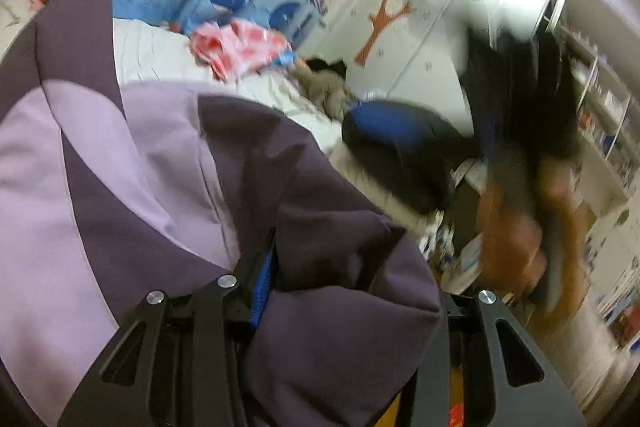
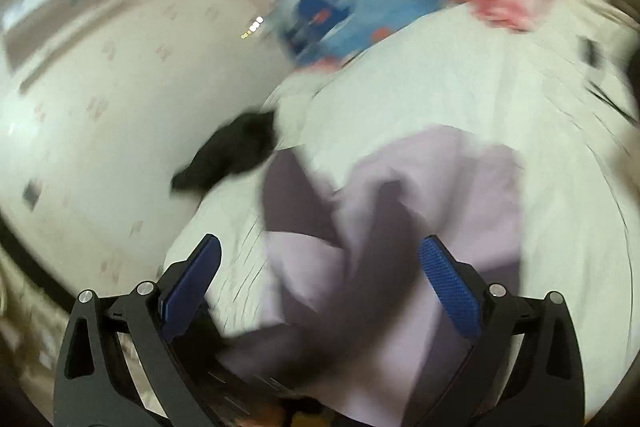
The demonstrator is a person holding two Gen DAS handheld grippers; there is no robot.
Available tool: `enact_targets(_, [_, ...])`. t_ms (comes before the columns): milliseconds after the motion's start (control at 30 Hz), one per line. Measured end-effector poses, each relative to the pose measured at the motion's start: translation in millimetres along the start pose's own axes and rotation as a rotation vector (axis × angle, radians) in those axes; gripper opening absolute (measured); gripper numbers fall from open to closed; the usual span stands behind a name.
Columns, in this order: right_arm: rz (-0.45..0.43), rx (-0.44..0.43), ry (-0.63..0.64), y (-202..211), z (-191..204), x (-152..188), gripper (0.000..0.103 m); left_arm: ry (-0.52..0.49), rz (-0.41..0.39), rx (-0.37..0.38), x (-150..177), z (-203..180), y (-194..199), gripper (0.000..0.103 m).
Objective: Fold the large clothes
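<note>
Step in hand: the left gripper [image 1: 344, 307] is sitting buried in a thick bunch of the purple garment [image 1: 168, 163], apparently gathering it for a fold.
Doing it well: the bunch between the fingers is looking bulky, so taking one clean edge instead of a wad is likely giving a flatter crease; the free side is needing a matching hold before the cloth is carried.
Left jaws: cloth is filling the gap, but whether the pads are pressing it, I cannot tell.
Right jaws: the right gripper [image 2: 320, 291] is standing wide apart, holding nothing, the garment [image 2: 400, 211] lying beyond and below it.
Garment's place: it is lying crumpled on the white bed sheet [image 2: 460, 87].
Garment's look: two-tone, pale lilac panels against dark plum ones, soft and heavily creased.
</note>
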State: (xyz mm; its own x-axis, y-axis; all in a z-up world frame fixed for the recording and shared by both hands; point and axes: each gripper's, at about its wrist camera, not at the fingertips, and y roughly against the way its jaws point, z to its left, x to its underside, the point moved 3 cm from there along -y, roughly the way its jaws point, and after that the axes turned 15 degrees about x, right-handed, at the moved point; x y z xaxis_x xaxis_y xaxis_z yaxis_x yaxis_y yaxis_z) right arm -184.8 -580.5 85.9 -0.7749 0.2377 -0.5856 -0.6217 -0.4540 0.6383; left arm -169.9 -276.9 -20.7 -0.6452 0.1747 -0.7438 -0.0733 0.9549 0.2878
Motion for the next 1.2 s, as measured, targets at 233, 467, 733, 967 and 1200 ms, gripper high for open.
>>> enact_targets(233, [0.512, 0.053, 0.215, -160, 46, -28, 0.097, -0.066, 0.079, -0.047, 23, -10, -28, 0.04])
enact_targets(467, [0.401, 0.0, 0.36, -182, 86, -3, 0.039, -0.038, 0.112, -0.029, 26, -25, 37, 0.041])
enact_targets(733, [0.306, 0.032, 0.41, -120, 88, -18, 0.028, 0.114, -0.111, 0.051, -9, -17, 145, 0.049])
enact_targets(967, [0.28, 0.108, 0.406, -51, 47, -30, 0.026, 0.118, -0.079, 0.039, -53, -1, 70, 0.059])
enact_targets(1200, [0.272, 0.245, 0.106, -47, -98, 37, 0.019, 0.115, 0.139, -0.095, -10, 26, -20, 0.061])
